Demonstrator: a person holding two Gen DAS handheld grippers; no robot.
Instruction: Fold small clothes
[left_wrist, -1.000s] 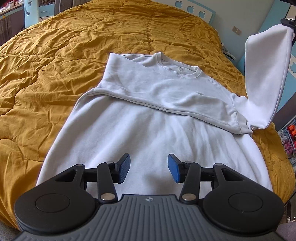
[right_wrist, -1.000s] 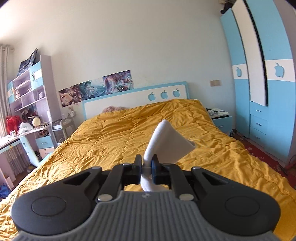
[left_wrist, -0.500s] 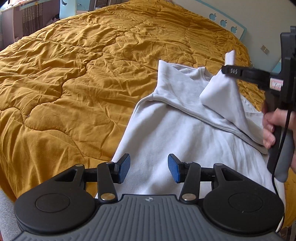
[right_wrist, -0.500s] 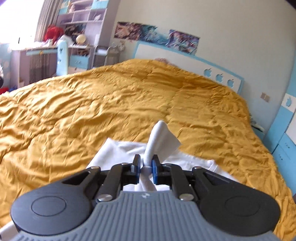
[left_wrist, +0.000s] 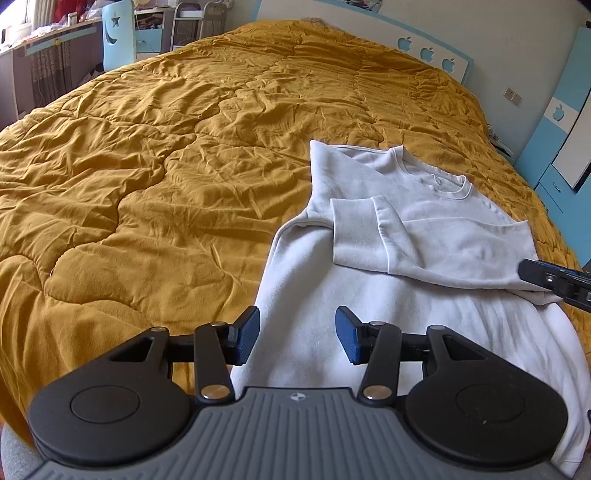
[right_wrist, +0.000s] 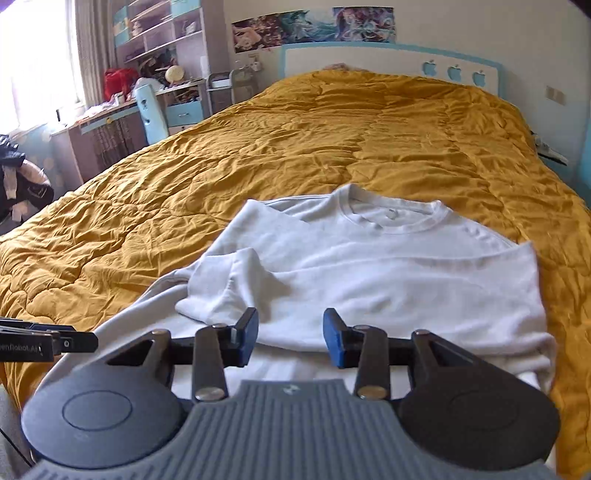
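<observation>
A white sweatshirt (left_wrist: 436, 229) lies flat on the mustard quilt (left_wrist: 166, 166), collar toward the headboard. Both sleeves are folded across its chest; the cuff (left_wrist: 364, 229) of one lies near the garment's left side. In the right wrist view the same sweatshirt (right_wrist: 388, 266) fills the near bed, its folded sleeve (right_wrist: 229, 291) just beyond the fingers. My left gripper (left_wrist: 297, 336) hovers open above the lower body of the shirt, nothing between its blue pads. My right gripper (right_wrist: 290, 341) has its jaws opening, with no cloth between them, low over the shirt.
The quilt (right_wrist: 332, 140) covers a wide bed with a white and blue headboard (right_wrist: 388, 59). A desk, shelves and a light blue chair (right_wrist: 151, 110) stand at the left. Blue wardrobe doors (left_wrist: 565, 122) rise at the right. The right gripper's tip (left_wrist: 554, 280) shows at the left view's right edge.
My right gripper came down from high above the bed with the sleeve, laid it across the chest and let it go. The left gripper shifted left, still open.
</observation>
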